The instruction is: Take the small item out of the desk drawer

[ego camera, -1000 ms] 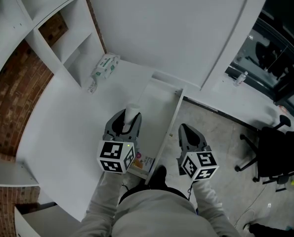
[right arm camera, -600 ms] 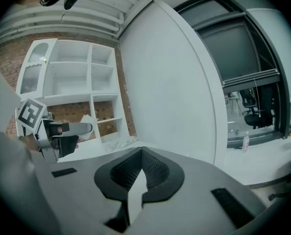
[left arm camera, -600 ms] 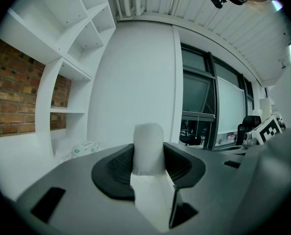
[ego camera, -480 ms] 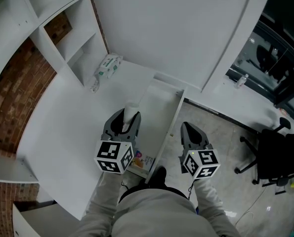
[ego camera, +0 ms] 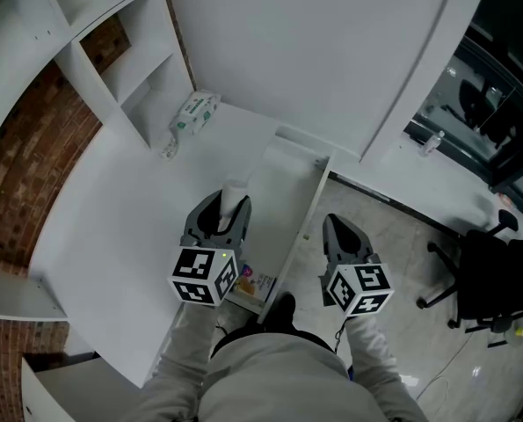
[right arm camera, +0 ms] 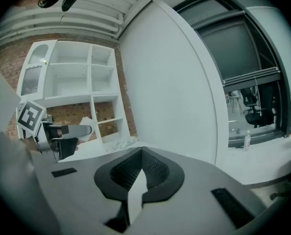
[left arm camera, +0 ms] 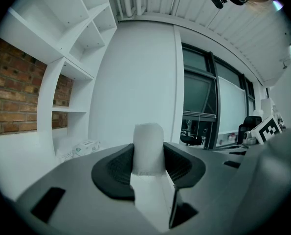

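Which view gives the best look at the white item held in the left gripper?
The left gripper view: the white item stands upright, centred, between the left gripper's pads, which press its sides. The head view shows only its top past the jaws. The right gripper view shows it too small to judge.

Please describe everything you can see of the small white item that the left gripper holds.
The small white item is a short piece with a rounded top and a matte, soft-looking surface; its material cannot be told. It sits between the jaws of the left gripper, whose dark ribbed pads press on its two sides, and its top sticks out past the jaw tips. It is held by the left edge of the open drawer.
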The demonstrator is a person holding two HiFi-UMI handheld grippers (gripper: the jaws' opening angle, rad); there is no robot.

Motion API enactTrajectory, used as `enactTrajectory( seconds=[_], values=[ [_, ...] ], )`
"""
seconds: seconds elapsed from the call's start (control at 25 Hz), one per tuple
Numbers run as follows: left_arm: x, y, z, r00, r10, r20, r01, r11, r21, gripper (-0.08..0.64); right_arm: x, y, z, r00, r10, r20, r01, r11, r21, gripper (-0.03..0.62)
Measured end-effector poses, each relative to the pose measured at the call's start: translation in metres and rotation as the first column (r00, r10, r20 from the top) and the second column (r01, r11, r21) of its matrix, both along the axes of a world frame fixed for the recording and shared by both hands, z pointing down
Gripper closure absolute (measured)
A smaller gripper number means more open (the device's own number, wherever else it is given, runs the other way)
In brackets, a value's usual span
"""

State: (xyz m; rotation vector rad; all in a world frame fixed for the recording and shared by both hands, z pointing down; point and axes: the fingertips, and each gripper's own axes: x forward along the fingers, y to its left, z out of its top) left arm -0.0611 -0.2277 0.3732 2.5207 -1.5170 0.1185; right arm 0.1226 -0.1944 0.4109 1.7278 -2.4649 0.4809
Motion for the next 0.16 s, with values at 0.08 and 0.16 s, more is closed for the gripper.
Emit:
enactTrajectory(
  seconds=[0.08, 0.16],
  values=[
    [0.0000, -0.0001, 0.0022, 1.000, -0.001, 0.003, 0.001, 1.000, -0.002, 0.373, 0.0004, -0.0005, 0.0009, 1.000, -0.002, -0.001, 0.002, 1.000, 0.001, 0.566],
    [0.0003, -0.0002, 0.0043, 1.000, -0.002, 0.007, 0.002, 1.000, -0.003, 0.373, 0.0012, -0.0011, 0.0014, 1.000, -0.004, -0.003, 0.004, 1.000, 0.002, 0.566]
  ],
)
